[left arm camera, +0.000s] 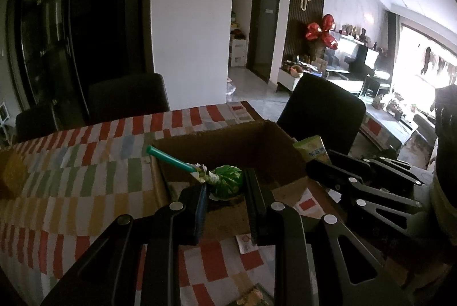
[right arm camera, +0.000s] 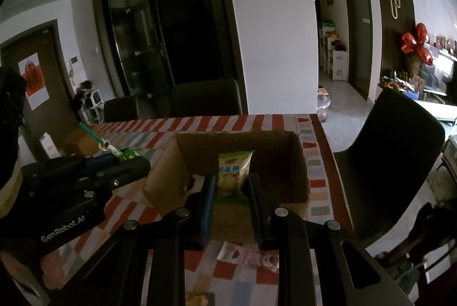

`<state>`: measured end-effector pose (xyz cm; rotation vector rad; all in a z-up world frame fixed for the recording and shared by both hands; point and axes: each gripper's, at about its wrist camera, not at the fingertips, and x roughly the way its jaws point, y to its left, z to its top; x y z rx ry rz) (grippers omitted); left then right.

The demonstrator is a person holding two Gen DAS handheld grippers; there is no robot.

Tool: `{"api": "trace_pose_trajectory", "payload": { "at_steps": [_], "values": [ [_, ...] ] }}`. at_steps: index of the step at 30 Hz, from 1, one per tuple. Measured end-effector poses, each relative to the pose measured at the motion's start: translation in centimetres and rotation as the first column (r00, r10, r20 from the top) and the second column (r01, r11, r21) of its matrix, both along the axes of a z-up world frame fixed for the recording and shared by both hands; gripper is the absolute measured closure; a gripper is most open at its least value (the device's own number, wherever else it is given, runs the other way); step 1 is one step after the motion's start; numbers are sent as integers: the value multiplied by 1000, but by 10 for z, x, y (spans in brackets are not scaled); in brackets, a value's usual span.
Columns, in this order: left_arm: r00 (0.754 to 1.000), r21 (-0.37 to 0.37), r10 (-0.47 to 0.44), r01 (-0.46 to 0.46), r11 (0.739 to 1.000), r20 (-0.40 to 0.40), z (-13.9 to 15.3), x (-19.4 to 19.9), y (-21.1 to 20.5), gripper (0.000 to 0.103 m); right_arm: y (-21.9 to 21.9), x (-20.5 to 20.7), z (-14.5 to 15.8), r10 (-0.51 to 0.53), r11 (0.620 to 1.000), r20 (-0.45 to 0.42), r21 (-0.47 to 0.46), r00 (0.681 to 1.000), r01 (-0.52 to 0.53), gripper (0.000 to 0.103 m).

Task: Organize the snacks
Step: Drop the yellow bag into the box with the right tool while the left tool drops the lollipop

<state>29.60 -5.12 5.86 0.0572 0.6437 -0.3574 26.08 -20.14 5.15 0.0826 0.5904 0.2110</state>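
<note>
An open cardboard box [left arm camera: 228,143] [right arm camera: 300,163] stands on a checked tablecloth. My left gripper [left arm camera: 225,191] is shut on a green-wrapped lollipop [left arm camera: 225,181] with a teal stick, held at the box's near left edge; it also shows in the right wrist view [right arm camera: 125,154]. My right gripper [right arm camera: 231,186] is shut on a yellow-green candy packet [right arm camera: 234,171], held upright above the box's near edge; the packet also shows in the left wrist view [left arm camera: 312,150], with the right gripper [left arm camera: 322,163] beside the box's right side.
The table [left arm camera: 85,186] carries small snack packets near its front edge [right arm camera: 248,257] [left arm camera: 245,243] and a brown object at far left [left arm camera: 11,174]. Dark chairs stand behind the table [left arm camera: 128,97] and at its right end [right arm camera: 394,140].
</note>
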Motion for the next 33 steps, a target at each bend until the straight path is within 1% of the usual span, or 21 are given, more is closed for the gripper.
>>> {"api": "trace_pose_trajectory", "payload": {
  "at_steps": [6, 16, 17, 18, 19, 20, 21, 22, 26, 33],
  "values": [
    [1000, 5, 5, -5, 1000, -20, -8, 23, 0, 78, 3, 22, -6, 1, 1000, -23, -23, 1000, -2, 79],
    [996, 14, 11, -9, 1000, -88, -27, 60, 0, 78, 8, 53, -17, 1, 999, -58, -50, 998, -4, 79],
    [996, 25, 9, -7, 1000, -90, -29, 63, -1, 74, 8, 56, -17, 1, 999, -60, -52, 998, -4, 79],
    [996, 51, 13, -8, 999, -88, -31, 63, -4, 66, 9, 58, -18, -2, 998, -61, -59, 998, -2, 79],
    [997, 75, 20, -14, 997, -81, -32, 64, -5, 49, 10, 59, -19, -18, 997, -58, -75, 998, 14, 78],
    [998, 95, 31, -25, 995, -61, -32, 61, -5, 41, 11, 60, -20, -41, 995, -52, -93, 998, 36, 69],
    [998, 107, 38, -33, 994, -43, -32, 57, -5, 42, 11, 59, -21, -55, 993, -52, -104, 997, 50, 61],
    [998, 111, 39, -35, 993, -39, -32, 54, -4, 42, 10, 56, -23, -65, 993, -49, -103, 997, 60, 55],
    [998, 89, 48, -44, 995, -41, -31, 37, 4, 42, 5, 41, -26, -75, 993, -49, -93, 996, 71, 55],
    [998, 63, 66, -65, 996, -7, -26, -6, 12, 42, 0, 8, -23, -82, 995, -46, -69, 996, 79, 55]
  ]
}}
